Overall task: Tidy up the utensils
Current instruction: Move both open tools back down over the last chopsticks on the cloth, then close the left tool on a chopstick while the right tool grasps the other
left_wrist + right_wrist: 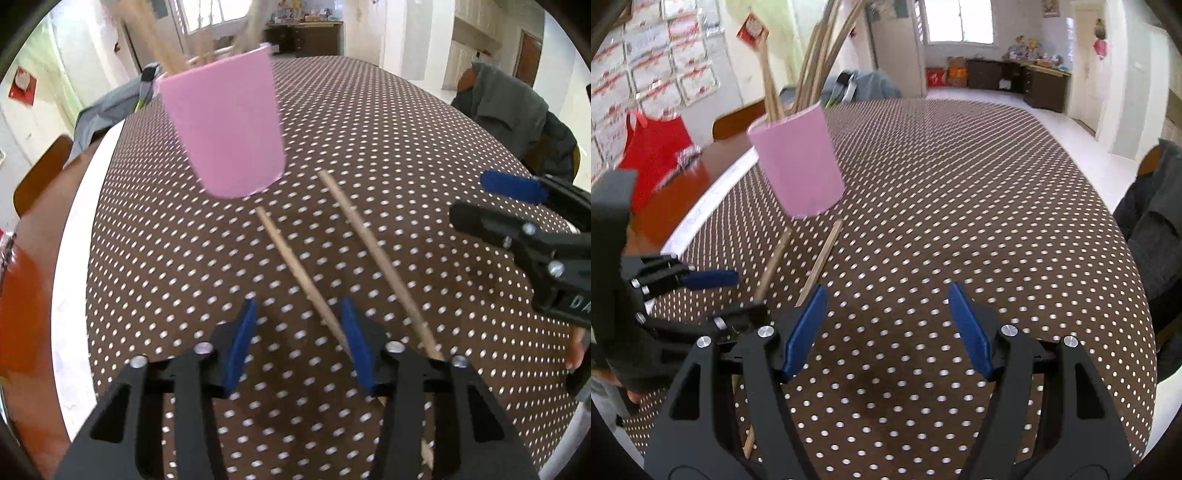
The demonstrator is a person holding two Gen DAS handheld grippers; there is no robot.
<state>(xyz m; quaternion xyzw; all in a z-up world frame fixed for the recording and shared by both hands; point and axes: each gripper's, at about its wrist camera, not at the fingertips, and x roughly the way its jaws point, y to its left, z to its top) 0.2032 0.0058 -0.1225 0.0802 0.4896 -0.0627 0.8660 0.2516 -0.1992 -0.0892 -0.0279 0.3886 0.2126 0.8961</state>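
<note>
A pink cup (223, 125) stands on the dotted brown tablecloth (406, 147) and holds several wooden sticks (147, 33). It also shows in the right wrist view (798, 162) with the wooden sticks (820, 55) rising from it. Two loose chopsticks lie in front of the cup: one chopstick (295, 269) runs between my left gripper's fingers, the other chopstick (380, 258) passes just right of them. Both loose chopsticks (820, 258) show in the right wrist view. My left gripper (299, 339) is open and low over the near chopstick. My right gripper (888, 325) is open and empty over the cloth.
A grey jacket (517, 122) hangs on a chair at the table's right. A grey bag (110, 107) lies behind the cup. A red bag (653, 147) sits on a wooden surface at the left. The white table rim (74, 258) shows left of the cloth.
</note>
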